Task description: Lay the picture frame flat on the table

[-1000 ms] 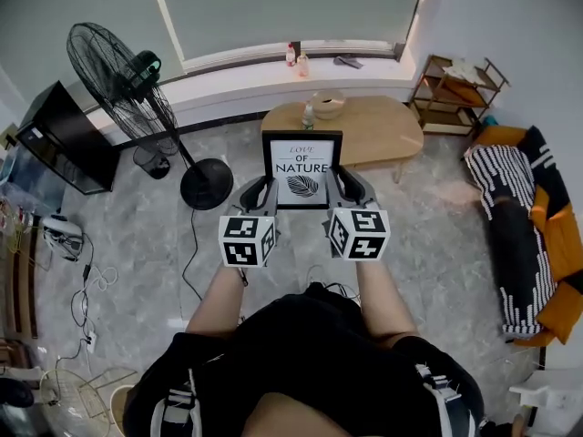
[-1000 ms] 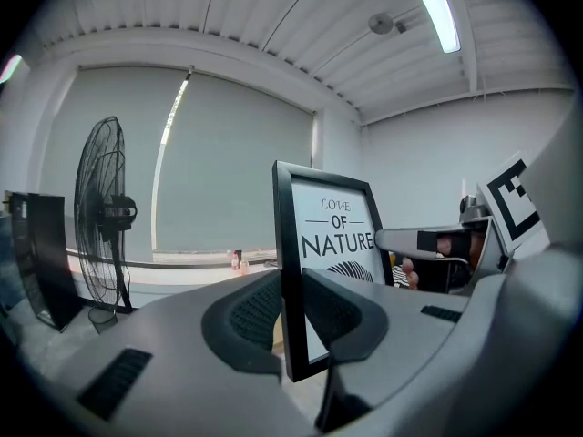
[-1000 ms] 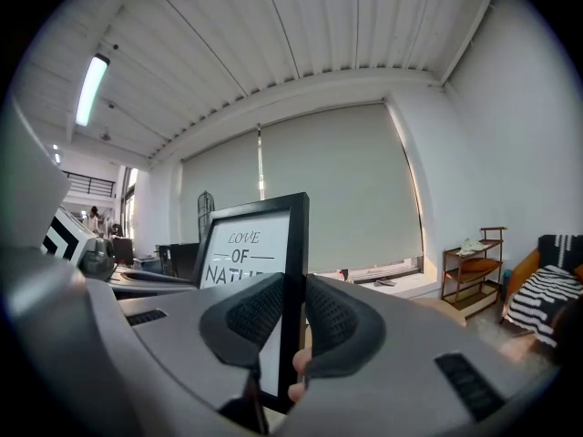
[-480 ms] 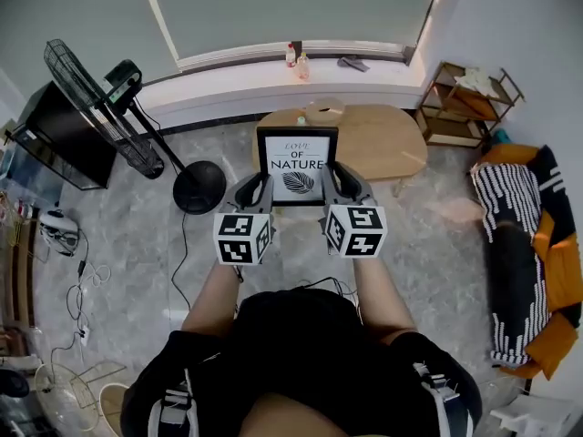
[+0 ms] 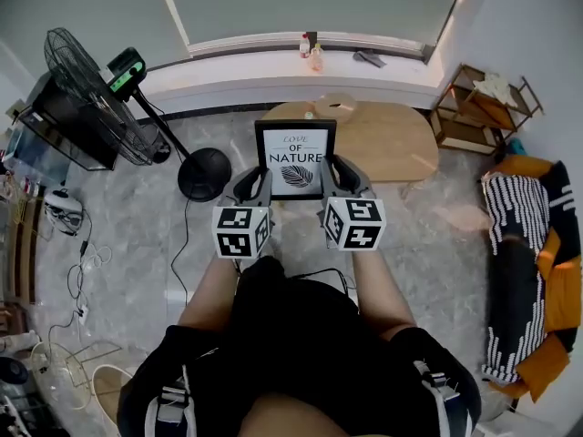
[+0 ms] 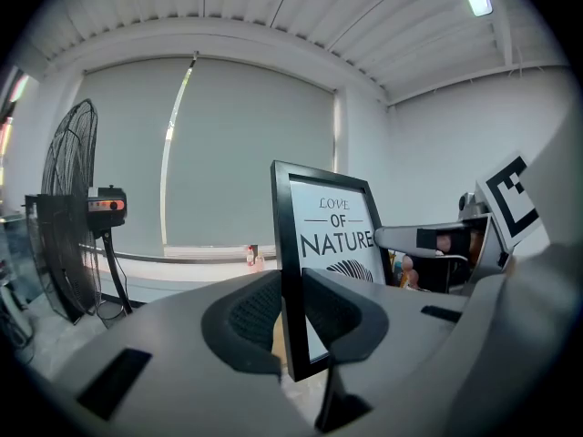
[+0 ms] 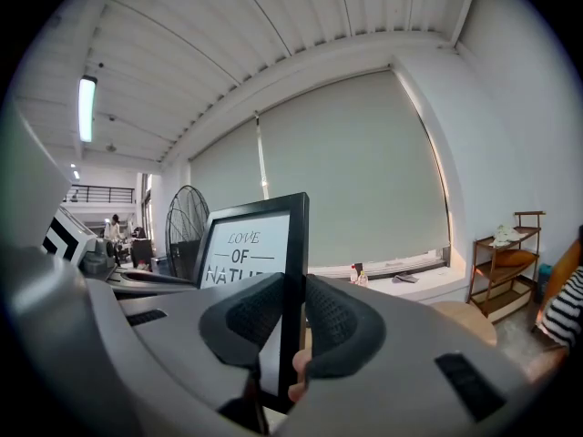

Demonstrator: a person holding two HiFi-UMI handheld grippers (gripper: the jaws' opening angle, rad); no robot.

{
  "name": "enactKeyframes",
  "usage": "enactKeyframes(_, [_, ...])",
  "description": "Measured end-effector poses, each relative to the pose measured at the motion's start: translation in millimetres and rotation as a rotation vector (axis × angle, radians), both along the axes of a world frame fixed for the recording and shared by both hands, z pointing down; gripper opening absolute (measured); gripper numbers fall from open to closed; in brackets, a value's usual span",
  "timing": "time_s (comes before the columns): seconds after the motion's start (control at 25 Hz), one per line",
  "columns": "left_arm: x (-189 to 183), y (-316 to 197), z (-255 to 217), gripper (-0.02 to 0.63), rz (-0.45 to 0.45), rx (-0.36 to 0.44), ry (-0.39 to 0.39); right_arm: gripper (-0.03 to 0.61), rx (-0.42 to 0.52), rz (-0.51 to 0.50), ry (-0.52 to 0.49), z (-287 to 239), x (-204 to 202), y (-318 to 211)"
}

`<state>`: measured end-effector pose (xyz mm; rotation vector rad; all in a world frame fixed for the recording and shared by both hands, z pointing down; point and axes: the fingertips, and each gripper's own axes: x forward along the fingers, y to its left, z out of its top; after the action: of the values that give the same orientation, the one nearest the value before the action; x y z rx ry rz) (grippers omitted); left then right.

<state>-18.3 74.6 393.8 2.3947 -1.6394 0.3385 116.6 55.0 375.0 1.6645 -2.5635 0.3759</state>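
Note:
A black picture frame with a white "LOVE OF NATURE" print is held upright in the air between both grippers, in front of the oval wooden table. My left gripper is shut on the frame's left edge. My right gripper is shut on the frame's right edge. In each gripper view the thin black edge sits clamped between the two dark pads. The frame's lower part is hidden behind the gripper bodies.
A standing fan and its round base are on the floor to the left. A dark cabinet stands far left. A wooden shelf and a striped sofa are at the right. Bottles sit on the window sill.
The person has stepped closer to the wooden table, carrying the frame upright in both grippers. The grip on both edges is unchanged.

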Motion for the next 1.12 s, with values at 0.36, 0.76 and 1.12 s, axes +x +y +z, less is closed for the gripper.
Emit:
enactKeyframes(0.36, [-7.6, -37.8, 6.5, 0.083, -0.009, -0.001, 0.006, 0.089, -0.005, -0.011, 0.008, 5.9, -7.9, -37.8])
enactKeyframes(0.76, [-51.1, -114.9, 29.1, 0.083, -0.049, -0.045, 0.031, 0.090, -0.044, -0.047, 0.026, 25.9, -52.5, -119.8])
enactKeyframes(1.12, [-111.2, -234.5, 47.3, 0.083, -0.029, -0.105, 0.044, 0.089, -0.104, -0.040, 0.050, 43.2, -113.1, -240.9])
